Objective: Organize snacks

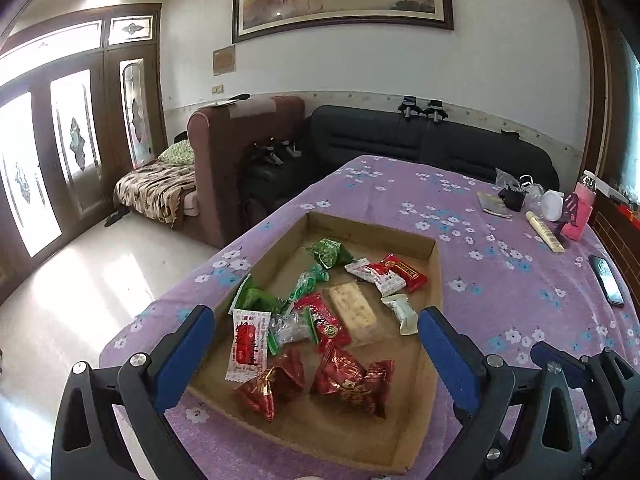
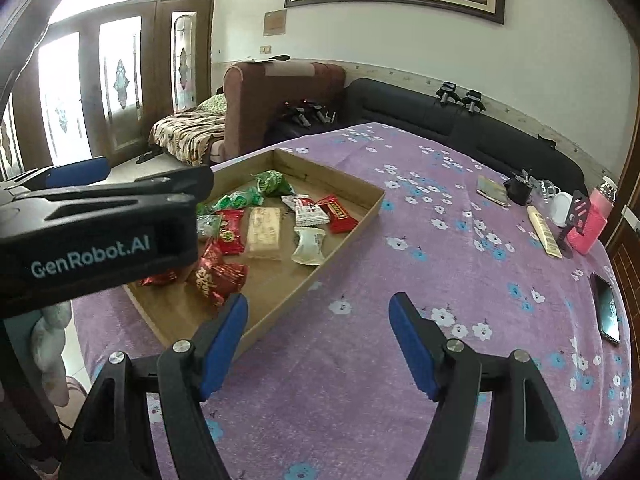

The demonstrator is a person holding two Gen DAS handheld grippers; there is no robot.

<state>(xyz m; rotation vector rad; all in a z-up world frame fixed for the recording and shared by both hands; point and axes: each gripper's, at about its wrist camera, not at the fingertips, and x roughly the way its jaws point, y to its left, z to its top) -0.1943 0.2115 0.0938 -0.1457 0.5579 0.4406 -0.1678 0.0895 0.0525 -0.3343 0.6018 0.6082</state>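
- Snacks all sit loose in the shallow cardboard tray (image 1: 436, 264) on the purple flowered counter (image 2: 400, 240), mixed: green packs far/left, red ones near edge, beige bar (image 1: 354, 314) mid-tray.
- Left gripper (image 1: 316, 356) hangs over tray's near end w/ fingers spread wide, nothing btwn them. Directly ahead: two red foil candies (image 1: 352, 380), a red/white sachet (image 1: 248, 344), a clear-wrapped piece.
- Right gripper (image 2: 318, 344) is off to the side over bare cloth, fingers spread and empty, left finger (image 2: 222, 344) just at tray's outer wall.
- Risk 1: packs overlap and touch, so closing on one prob drags or pinches a neighbour too. Red long pack (image 1: 326, 324) lies against the beige bar; clear piece is tucked beside it.
- Risk 2: foil/plastic wrappers look slick and puffy. A pinch on a crimped end may slip, or pack may squirt out sideways.
- Risk 3: tray is light cardboard w/ low walls. A finger catching the rim could shove or tip it, scattering contents. Right finger is closest to doing this.
- Risk 4: the two grippers are close; left body fills the right wrist view and hides part of the tray, so collision is possible if both reach in.
- Phone (image 2: 608, 308) near counter edge, far from work area, low concern.
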